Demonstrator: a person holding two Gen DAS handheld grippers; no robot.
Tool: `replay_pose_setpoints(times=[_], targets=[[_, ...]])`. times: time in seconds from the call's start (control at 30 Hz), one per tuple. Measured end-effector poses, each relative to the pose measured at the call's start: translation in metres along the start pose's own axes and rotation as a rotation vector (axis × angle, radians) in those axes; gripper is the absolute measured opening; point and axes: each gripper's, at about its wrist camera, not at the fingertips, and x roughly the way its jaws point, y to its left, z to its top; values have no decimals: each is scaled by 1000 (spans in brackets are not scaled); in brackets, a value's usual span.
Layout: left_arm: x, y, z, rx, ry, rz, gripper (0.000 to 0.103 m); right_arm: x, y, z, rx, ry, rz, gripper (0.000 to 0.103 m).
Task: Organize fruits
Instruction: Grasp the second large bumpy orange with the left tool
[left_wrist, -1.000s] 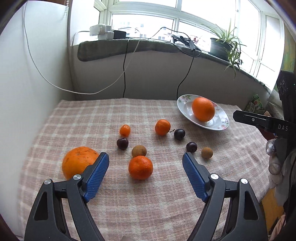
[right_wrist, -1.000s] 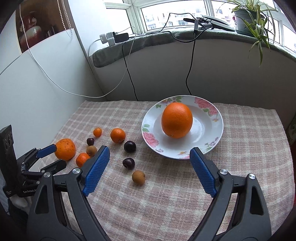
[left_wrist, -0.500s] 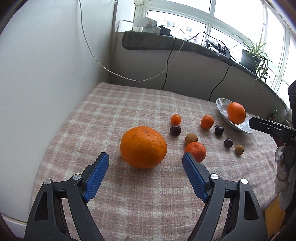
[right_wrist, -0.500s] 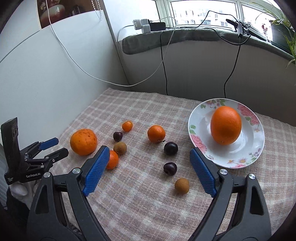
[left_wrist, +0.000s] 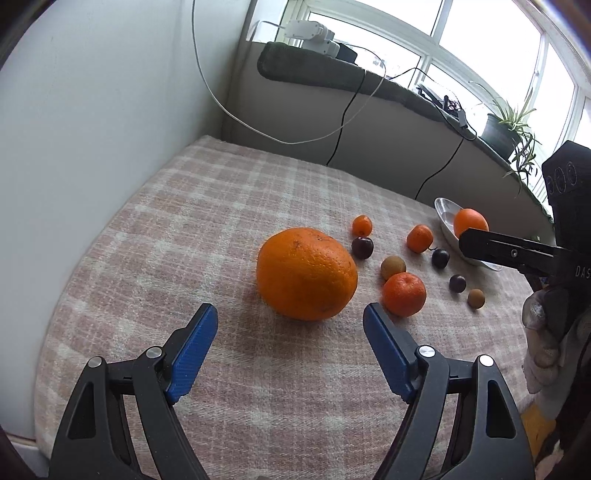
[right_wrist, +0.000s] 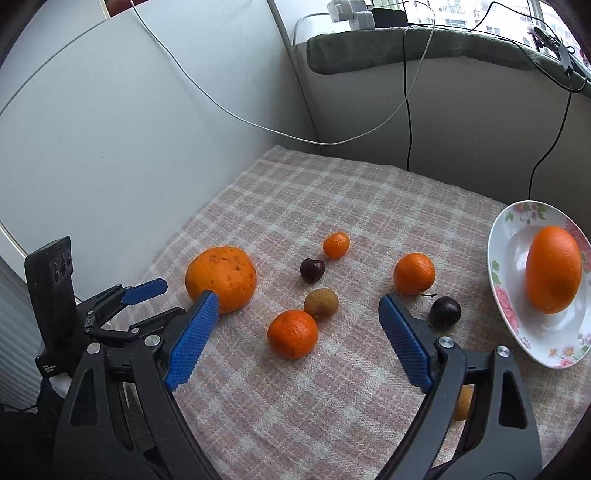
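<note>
Both hand-held grippers are standing with jaws wide apart and nothing between the pads. The left gripper (left_wrist: 290, 317) is pointing down at the large orange (left_wrist: 306, 273), which is lying on the checked cloth (left_wrist: 207, 206) just ahead of the blue pads, at twelve o'clock from them and not touching either. In the right wrist view the same large orange (right_wrist: 221, 277) is sitting at ten o'clock, partly behind the right gripper's left pad, with the left gripper (right_wrist: 147, 299) just beside it at its eight o'clock. The right gripper (right_wrist: 297, 319) is hovering over a mandarin (right_wrist: 292, 334), which is lying between its pads without contact; a brown longan-like fruit (right_wrist: 321, 303) is touching or nearly touching that mandarin at its one o'clock. A dark cherry (right_wrist: 312, 270) is resting at twelve o'clock from the mandarin, and a small kumquat-sized citrus (right_wrist: 336, 244) is lying just beyond it. A second mandarin (right_wrist: 414, 273) is sitting at two o'clock, with a dark plum-like fruit (right_wrist: 445, 312) near the right pad. The floral plate (right_wrist: 517, 325) is standing at three o'clock, well apart from the loose fruit, and is holding one smooth orange (right_wrist: 553, 269). A gloved hand (left_wrist: 546, 332) is holding the right gripper at the frame edge in the left wrist view.
</note>
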Motion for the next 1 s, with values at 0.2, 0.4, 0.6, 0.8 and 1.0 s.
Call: replay_pose_setpoints(times=[0.2, 0.4, 0.6, 0.8, 1.0], targets=[[6, -3, 1, 12, 12, -39, 80, 30, 16, 14, 18, 66, 117, 90], [12, -1, 4, -5, 17, -66, 80, 59, 29, 20, 9, 128, 199, 83], [19, 3, 6, -35, 40, -82, 74, 86, 30, 25, 46, 192, 258, 71], [26, 6, 8, -56, 54, -104, 72, 103, 27, 26, 93, 238, 296, 69], [34, 7, 10, -60, 76, -112, 63, 111, 27, 26, 99, 261, 310, 64]])
